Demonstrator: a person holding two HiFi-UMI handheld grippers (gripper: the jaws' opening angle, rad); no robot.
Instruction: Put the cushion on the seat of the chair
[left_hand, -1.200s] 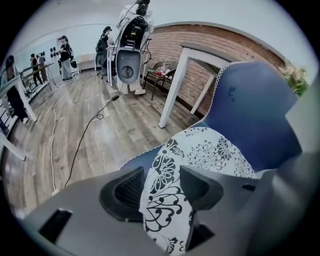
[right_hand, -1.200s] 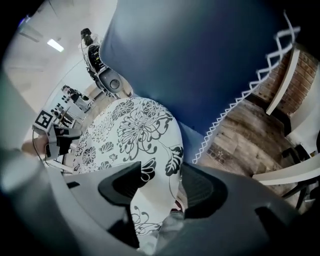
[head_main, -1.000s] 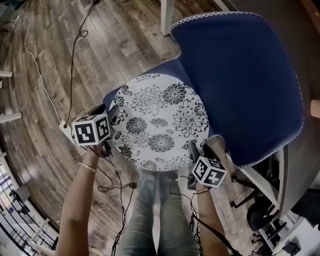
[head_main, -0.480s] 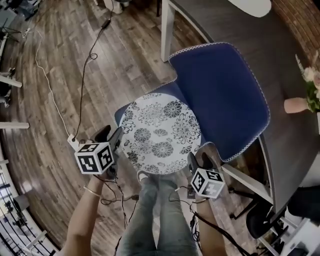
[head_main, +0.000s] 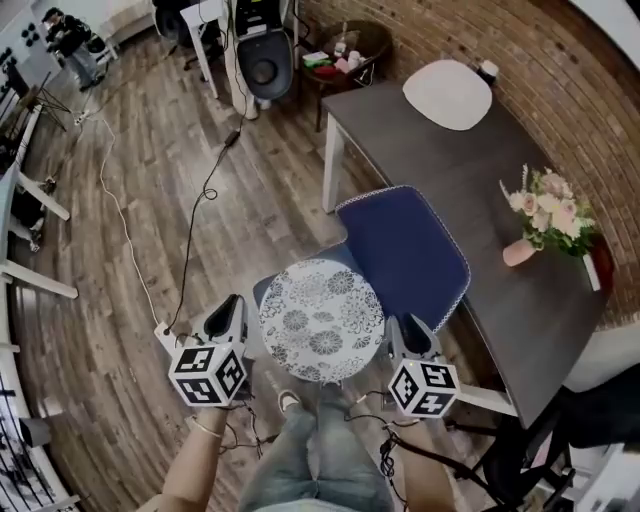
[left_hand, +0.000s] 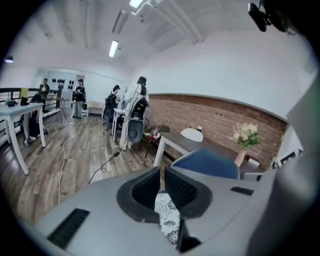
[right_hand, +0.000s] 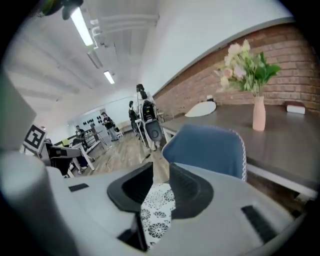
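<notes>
Two neighbours hem in the chair (head_main: 405, 250). A dark surface (head_main: 440, 170) runs close behind and beside its backrest, and a black cable (head_main: 190, 262) snakes over the wood floor (head_main: 130, 230) to its left. The surface carries a pink vase (head_main: 518, 252) of flowers near the edge along the brick wall (head_main: 560, 110), and a white oval pad (head_main: 447, 93) sits toward its far end. The person's legs (head_main: 320, 465) stand just before the seat's front edge.

The cushion (head_main: 322, 320) is a round pad, white with a dense black-and-grey flower print. It lies flat on the seat and covers nearly all of it; only a blue sliver of seat shows at the front-left edge. Its rear rim reaches the foot of the backrest.

The printed face is up. Being round, it has no long axis and points no particular way.

The left gripper (head_main: 228, 312) is just off the seat's left edge and the right gripper (head_main: 408, 335) just off its right edge, both aimed toward the chair and apart from the cushion. The left fingers (left_hand: 145, 190) have just been closing and are down to a thin slit. The right fingers (right_hand: 187, 190) have also been closing, to a wider wedge. Neither pair pinches anything — the print only shows through the gaps from beyond.
</notes>
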